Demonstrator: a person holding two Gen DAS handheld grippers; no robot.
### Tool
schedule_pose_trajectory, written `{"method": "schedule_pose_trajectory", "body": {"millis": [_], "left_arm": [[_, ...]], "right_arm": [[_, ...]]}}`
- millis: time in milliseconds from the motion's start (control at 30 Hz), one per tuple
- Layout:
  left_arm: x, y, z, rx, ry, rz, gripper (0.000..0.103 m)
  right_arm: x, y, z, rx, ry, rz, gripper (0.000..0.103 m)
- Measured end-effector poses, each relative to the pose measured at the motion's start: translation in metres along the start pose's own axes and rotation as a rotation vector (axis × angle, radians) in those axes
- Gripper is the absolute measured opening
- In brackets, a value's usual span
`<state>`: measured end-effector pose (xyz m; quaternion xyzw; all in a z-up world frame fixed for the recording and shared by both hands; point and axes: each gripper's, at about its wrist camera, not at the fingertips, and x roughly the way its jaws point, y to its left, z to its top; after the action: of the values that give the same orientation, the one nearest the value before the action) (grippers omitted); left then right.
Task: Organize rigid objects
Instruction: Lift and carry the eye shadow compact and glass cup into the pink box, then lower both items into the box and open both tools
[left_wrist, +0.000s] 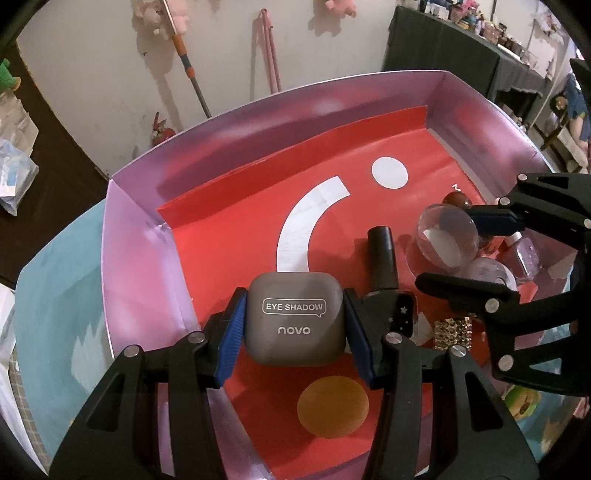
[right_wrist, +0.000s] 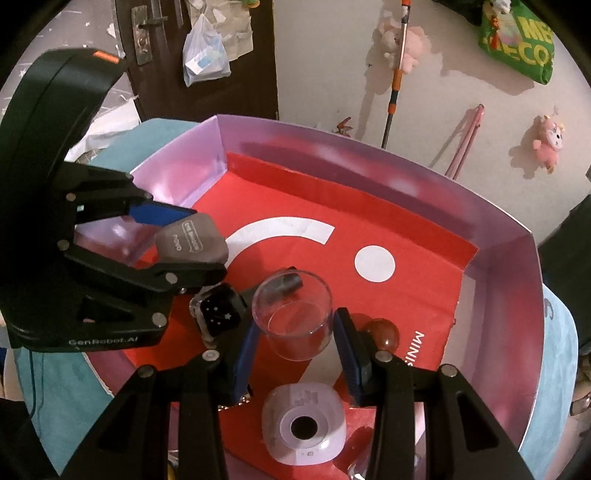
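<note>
My left gripper (left_wrist: 295, 325) is shut on a grey square eye shadow case (left_wrist: 295, 317), its blue pads pressing both sides, low over the red floor of a pink-walled box (left_wrist: 140, 236). My right gripper (right_wrist: 297, 325) is shut on a clear plastic cup (right_wrist: 295, 321), held over the same box. In the right wrist view the left gripper (right_wrist: 205, 243) shows at the left with the case (right_wrist: 192, 240). In the left wrist view the right gripper (left_wrist: 450, 251) shows at the right with the cup (left_wrist: 447, 236).
On the box floor lie a black bottle with a starred cap (left_wrist: 384, 254), a brown ball (right_wrist: 382, 332), a lilac square container (right_wrist: 303, 428) and a gold studded piece (left_wrist: 452, 330). The box stands on a teal cloth (left_wrist: 55, 295). A wall with a mop stands behind.
</note>
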<state>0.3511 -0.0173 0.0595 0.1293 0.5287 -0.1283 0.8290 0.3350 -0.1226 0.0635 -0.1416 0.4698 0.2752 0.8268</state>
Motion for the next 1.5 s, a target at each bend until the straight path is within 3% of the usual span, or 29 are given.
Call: {"method": "schedule_pose_trajectory", "body": {"millis": [367,1067,1500], "left_arm": [[0.014,0.006,0.005,-0.021,0.053,-0.003,0.048],[0.014,0.01,0.008,-0.022,0.052,0.004,0.049],[-0.016,0.012,0.001,-0.069,-0.029,-0.001,0.058]], "right_arm": [[0.013,0.003,-0.001,-0.013,0.038,-0.02,0.044],[0.016,0.003,-0.002,-0.013,0.05,-0.024,0.044],[-0.003,0.003,0.001,0.012,0.023,-0.016,0.05]]}}
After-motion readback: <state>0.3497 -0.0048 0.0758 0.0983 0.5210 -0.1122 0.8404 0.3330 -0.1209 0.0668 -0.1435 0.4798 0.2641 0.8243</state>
